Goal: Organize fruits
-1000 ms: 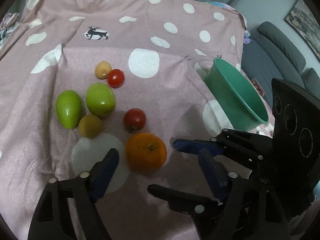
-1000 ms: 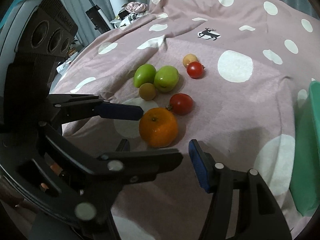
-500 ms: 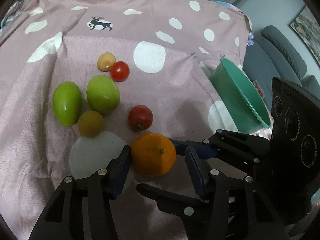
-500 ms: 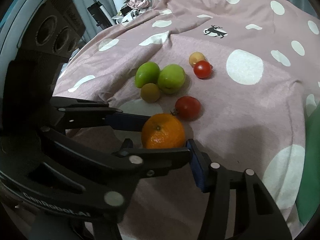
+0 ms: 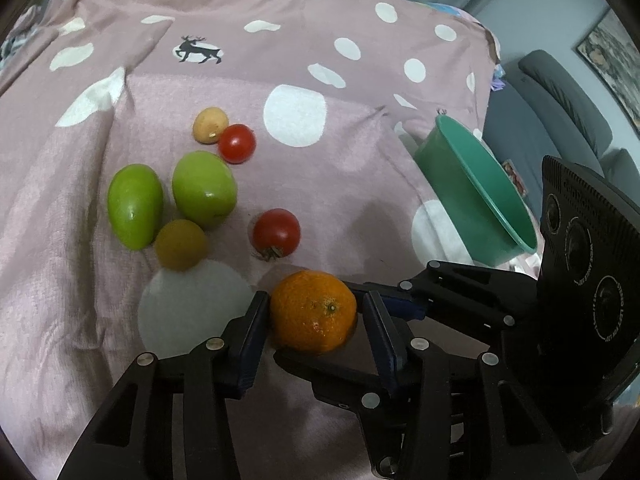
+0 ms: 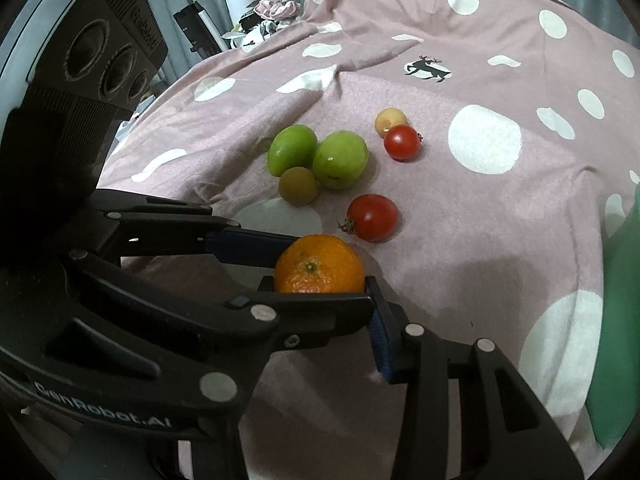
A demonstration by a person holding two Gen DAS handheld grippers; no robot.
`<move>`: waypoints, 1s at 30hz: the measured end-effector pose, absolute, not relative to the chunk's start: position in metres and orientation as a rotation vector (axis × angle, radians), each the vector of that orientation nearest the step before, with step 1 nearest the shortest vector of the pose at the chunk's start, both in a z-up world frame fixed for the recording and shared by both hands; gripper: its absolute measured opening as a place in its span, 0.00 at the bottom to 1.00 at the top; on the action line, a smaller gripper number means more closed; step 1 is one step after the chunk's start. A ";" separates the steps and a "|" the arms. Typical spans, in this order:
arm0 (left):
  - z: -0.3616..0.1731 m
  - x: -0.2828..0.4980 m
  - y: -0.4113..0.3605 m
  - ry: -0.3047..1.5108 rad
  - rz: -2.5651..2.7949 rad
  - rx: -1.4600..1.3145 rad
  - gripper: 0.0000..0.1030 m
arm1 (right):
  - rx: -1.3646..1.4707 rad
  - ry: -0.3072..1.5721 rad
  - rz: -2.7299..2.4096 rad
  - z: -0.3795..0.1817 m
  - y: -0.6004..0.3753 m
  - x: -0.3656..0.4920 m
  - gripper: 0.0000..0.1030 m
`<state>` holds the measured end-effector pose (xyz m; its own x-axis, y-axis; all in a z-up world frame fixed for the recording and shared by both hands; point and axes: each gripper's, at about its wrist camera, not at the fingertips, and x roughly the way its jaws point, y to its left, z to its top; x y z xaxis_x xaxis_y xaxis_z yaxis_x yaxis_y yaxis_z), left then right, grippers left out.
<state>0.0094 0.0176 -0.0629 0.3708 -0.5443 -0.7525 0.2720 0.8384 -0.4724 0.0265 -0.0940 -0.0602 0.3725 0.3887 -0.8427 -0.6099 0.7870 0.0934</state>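
Note:
An orange (image 5: pixel 313 311) lies on the pink spotted cloth (image 5: pixel 352 184). My left gripper (image 5: pixel 314 320) has its two blue pads against the orange's sides, shut on it. The orange also shows in the right wrist view (image 6: pixel 319 265). My right gripper (image 6: pixel 320 312) is open and crosses the left one right by the orange; its left finger is hidden behind the left gripper's arm. Two green fruits (image 5: pixel 204 188) (image 5: pixel 135 205), two red tomatoes (image 5: pixel 276 233) (image 5: pixel 237 143), a brownish-green fruit (image 5: pixel 181 244) and a small yellow fruit (image 5: pixel 210 125) lie beyond.
A green plastic bowl (image 5: pixel 476 188) stands tilted at the cloth's right edge, seen also in the right wrist view (image 6: pixel 616 320). A grey sofa (image 5: pixel 560 100) is beyond it. Household clutter (image 6: pixel 240 20) stands behind the cloth's far left.
My left gripper moved forward around the orange and closed its jaws onto it. My right gripper moved closer to the orange and stayed open.

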 end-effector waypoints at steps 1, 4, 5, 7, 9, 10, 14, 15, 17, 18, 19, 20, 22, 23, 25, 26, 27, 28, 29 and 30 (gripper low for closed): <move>-0.062 0.008 0.016 1.069 -0.535 -0.286 0.47 | -0.249 0.996 0.646 -0.059 -0.095 0.025 0.42; -0.057 0.004 0.013 1.064 -0.542 -0.269 0.47 | -0.245 0.987 0.644 -0.056 -0.098 0.020 0.42; -0.056 0.002 0.011 1.064 -0.543 -0.263 0.47 | -0.244 0.984 0.643 -0.055 -0.098 0.018 0.42; -0.054 0.000 0.008 1.064 -0.545 -0.253 0.47 | -0.241 0.982 0.641 -0.054 -0.101 0.014 0.42; -0.052 -0.002 0.005 1.063 -0.549 -0.247 0.47 | -0.237 0.977 0.637 -0.052 -0.103 0.011 0.42; -0.050 -0.002 0.004 1.062 -0.552 -0.244 0.47 | -0.237 0.974 0.635 -0.051 -0.105 0.010 0.42; -0.042 -0.004 -0.005 1.050 -0.561 -0.221 0.47 | -0.227 0.951 0.624 -0.043 -0.112 0.006 0.42; -0.039 -0.004 -0.007 1.046 -0.565 -0.216 0.47 | -0.223 0.943 0.620 -0.041 -0.114 0.006 0.42; -0.033 -0.004 -0.013 1.036 -0.572 -0.202 0.47 | -0.219 0.928 0.612 -0.036 -0.119 0.004 0.42; -0.030 -0.004 -0.017 1.030 -0.577 -0.194 0.47 | -0.215 0.918 0.606 -0.033 -0.121 0.003 0.42; -0.027 -0.003 -0.020 1.024 -0.583 -0.185 0.47 | -0.211 0.910 0.600 -0.030 -0.124 0.002 0.42; -0.024 -0.003 -0.024 1.017 -0.590 -0.174 0.47 | -0.206 0.900 0.593 -0.027 -0.128 0.002 0.42; -0.016 -0.001 -0.034 1.001 -0.604 -0.152 0.47 | -0.195 0.879 0.579 -0.021 -0.135 0.000 0.42; -0.014 0.000 -0.037 0.995 -0.611 -0.144 0.47 | -0.190 0.867 0.570 -0.018 -0.139 -0.001 0.42; -0.007 0.001 -0.046 0.981 -0.625 -0.124 0.47 | -0.181 0.846 0.551 -0.012 -0.148 -0.002 0.42; -0.004 0.002 -0.051 0.974 -0.634 -0.112 0.47 | -0.176 0.834 0.540 -0.010 -0.152 -0.002 0.42; 0.000 0.003 -0.057 0.966 -0.644 -0.099 0.47 | -0.170 0.824 0.530 -0.007 -0.157 -0.002 0.42; 0.002 0.003 -0.061 0.961 -0.650 -0.090 0.47 | -0.164 0.815 0.522 -0.004 -0.162 -0.002 0.42; 0.005 0.004 -0.066 0.954 -0.659 -0.077 0.47 | -0.158 0.805 0.511 -0.001 -0.167 -0.003 0.42; 0.008 0.005 -0.072 0.947 -0.668 -0.066 0.47 | -0.153 0.795 0.500 0.001 -0.171 -0.003 0.42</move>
